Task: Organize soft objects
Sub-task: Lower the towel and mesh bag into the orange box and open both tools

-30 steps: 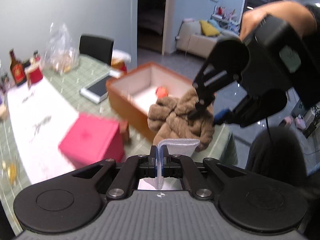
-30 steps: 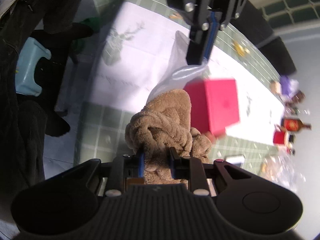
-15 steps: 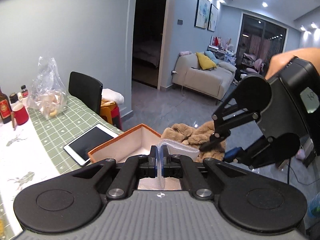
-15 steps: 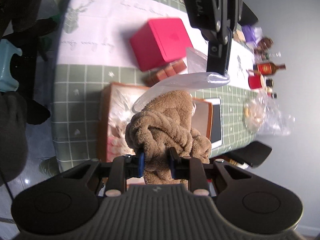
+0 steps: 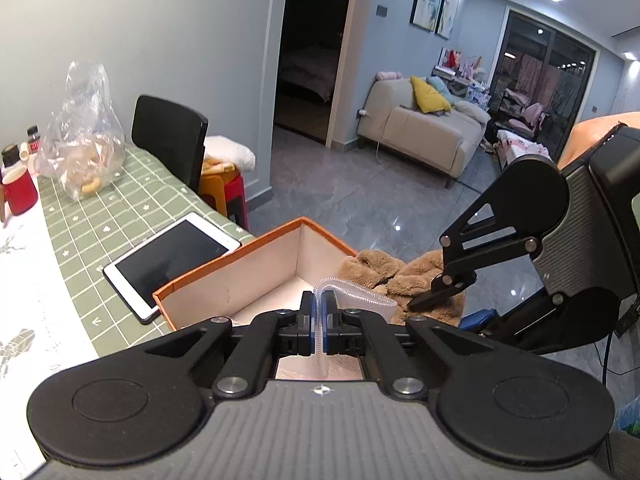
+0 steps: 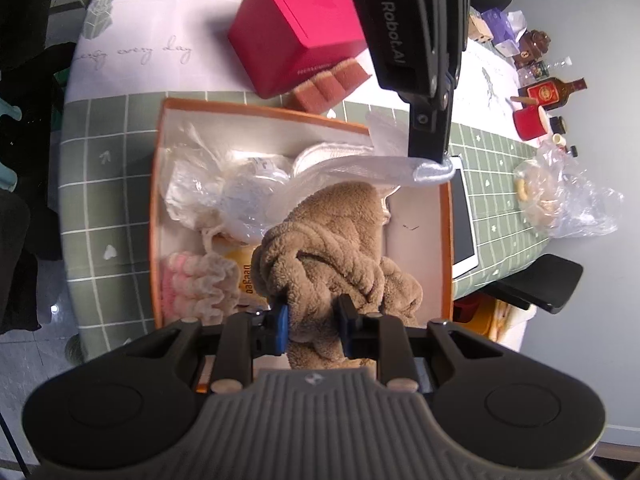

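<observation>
Towel [image 6: 340, 248] above box [image 6: 158, 184]; tablet [image 5: 172, 256] beside box, on table [image 5: 120, 208].

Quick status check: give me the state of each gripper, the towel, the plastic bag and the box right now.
Left gripper: shut on clear plastic bag.
Right gripper: shut on brown plush towel.
Towel: bunched, held above the box.
Orange box: open, already holding soft items.

My left gripper [image 5: 319, 322] sits at lower centre of its view, jaws pinched together. My right gripper [image 6: 312, 326], lower centre of its own view, points steeply down, jaws clamped; a bare forearm [image 5: 588, 136] shows at right edge.
</observation>
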Tool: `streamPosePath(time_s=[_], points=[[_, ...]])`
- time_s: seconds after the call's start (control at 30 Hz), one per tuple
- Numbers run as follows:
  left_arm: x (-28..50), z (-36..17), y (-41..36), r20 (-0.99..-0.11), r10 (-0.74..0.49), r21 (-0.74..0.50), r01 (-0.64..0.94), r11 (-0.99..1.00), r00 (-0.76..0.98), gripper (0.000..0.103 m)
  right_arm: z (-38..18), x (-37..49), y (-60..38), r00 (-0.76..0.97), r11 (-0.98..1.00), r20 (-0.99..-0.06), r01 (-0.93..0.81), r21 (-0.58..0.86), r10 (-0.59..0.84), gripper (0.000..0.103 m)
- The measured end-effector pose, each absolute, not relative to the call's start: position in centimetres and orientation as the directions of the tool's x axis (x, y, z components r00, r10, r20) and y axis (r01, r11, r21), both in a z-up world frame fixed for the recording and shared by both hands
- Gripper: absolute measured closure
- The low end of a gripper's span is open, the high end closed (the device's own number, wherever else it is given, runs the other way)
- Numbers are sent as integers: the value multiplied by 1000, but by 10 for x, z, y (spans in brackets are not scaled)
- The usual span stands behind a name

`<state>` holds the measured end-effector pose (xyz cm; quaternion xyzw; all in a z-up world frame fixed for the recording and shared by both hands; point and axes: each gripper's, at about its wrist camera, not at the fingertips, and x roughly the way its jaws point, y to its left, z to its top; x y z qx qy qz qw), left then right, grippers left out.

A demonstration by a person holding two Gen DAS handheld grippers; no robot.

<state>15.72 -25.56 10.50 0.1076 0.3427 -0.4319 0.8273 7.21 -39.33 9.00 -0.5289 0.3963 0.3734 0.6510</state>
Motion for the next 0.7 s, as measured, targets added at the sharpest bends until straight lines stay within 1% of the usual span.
streamPosePath(time_s=[0.27,0.7], points=[[172,79,-271,-714,-595,-103,785,610,368,100,52,93,-396,362,171,-929,-923,-345,80,80],[185,37,-287,-832,-433,-14,768,641,347,100,5,118,-396,306,170,-948,-942,-289,88,80]])
